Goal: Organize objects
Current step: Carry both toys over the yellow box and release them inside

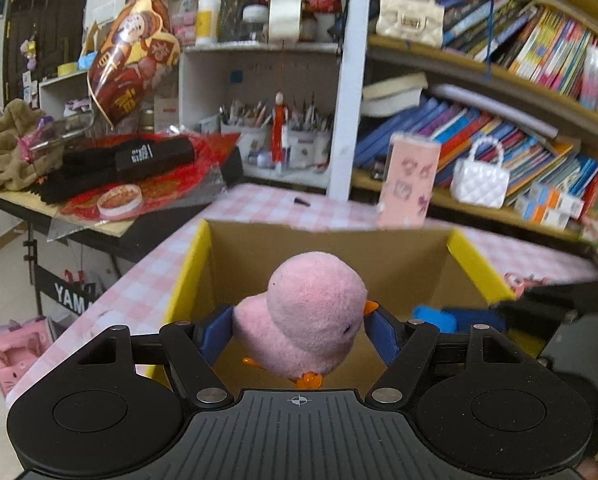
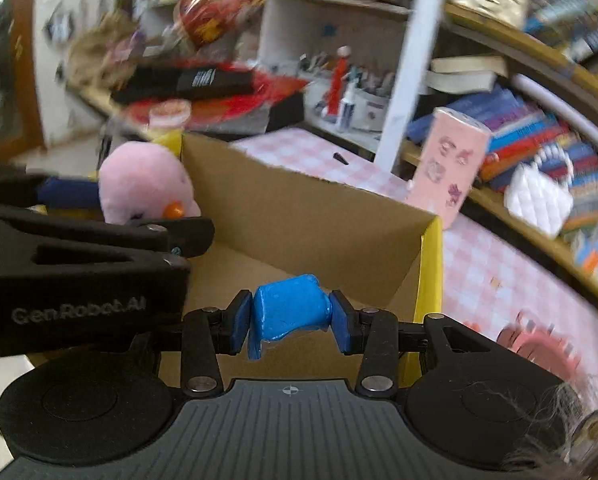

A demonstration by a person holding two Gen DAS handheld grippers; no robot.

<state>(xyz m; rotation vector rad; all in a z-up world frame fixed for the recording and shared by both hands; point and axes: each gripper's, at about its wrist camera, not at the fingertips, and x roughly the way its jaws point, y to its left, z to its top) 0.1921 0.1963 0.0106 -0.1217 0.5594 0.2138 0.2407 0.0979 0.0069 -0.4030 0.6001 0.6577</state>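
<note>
Above the open cardboard box (image 1: 327,248), my left gripper (image 1: 299,330) held the pink plush chick (image 1: 311,320). In the right view, my right gripper (image 2: 289,322) pinched a blue lump (image 2: 289,310) over the same box, directly below.

In the right wrist view, motion blur smears the bookshelf (image 2: 559,92) at upper right. The pink plush chick (image 1: 311,316) hides the cardboard box (image 1: 235,264) floor behind it. A pink object (image 2: 539,340) at lower right is unreadable.
</note>
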